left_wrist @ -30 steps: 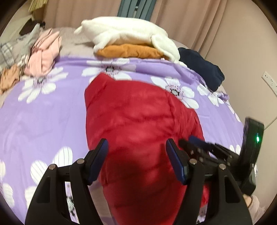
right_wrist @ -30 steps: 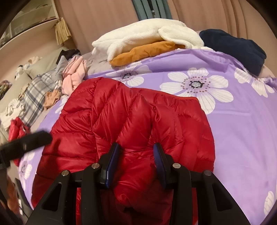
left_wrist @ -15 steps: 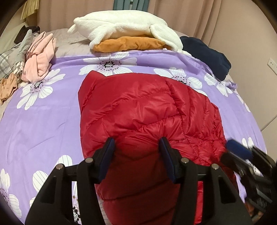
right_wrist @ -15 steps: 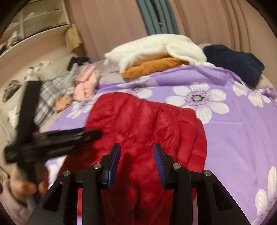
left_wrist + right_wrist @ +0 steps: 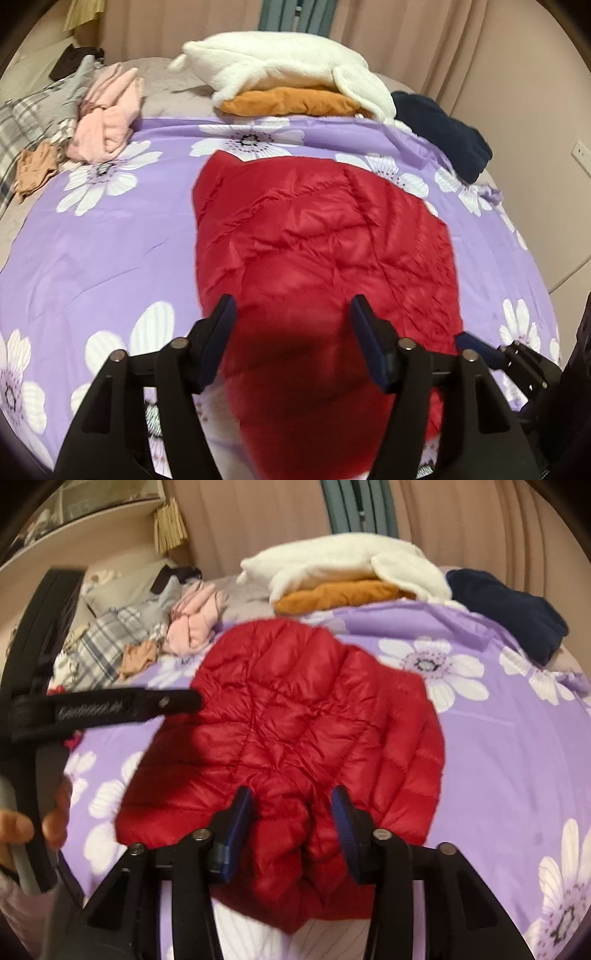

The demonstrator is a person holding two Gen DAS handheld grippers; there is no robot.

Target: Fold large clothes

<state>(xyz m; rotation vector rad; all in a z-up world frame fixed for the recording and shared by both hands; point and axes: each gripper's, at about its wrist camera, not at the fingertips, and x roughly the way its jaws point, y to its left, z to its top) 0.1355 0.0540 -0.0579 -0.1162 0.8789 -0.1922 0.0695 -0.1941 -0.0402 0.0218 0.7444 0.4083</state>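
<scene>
Left wrist view: my left gripper (image 5: 291,314) hangs over the near end of the red puffer jacket (image 5: 325,240), its jaws opening, the blue pads standing apart from the fabric on both sides, so nothing is grasped there. The jacket lies folded on the purple flowered bedspread (image 5: 110,251), running from just under my fingers away toward the middle of the bed. At the lower right edge I see the tip of my right gripper (image 5: 476,341) beside the jacket's near corner.

In the right wrist view, my right gripper (image 5: 291,812) also has its jaws opening; a bunched ridge of the red jacket (image 5: 306,716) sits between the pads (whether the pads still press on it I cannot tell, though a gap shows at the right pad). My left hand (image 5: 33,827) holds the other tong's handle at the left edge of this view.

Beyond the jacket, at the far side of the bed, a white fleece (image 5: 280,62) rests on an orange garment (image 5: 291,101), with a navy garment (image 5: 443,129) to the right and a pink garment (image 5: 107,118) and plaid cloth (image 5: 99,646) to the left.
</scene>
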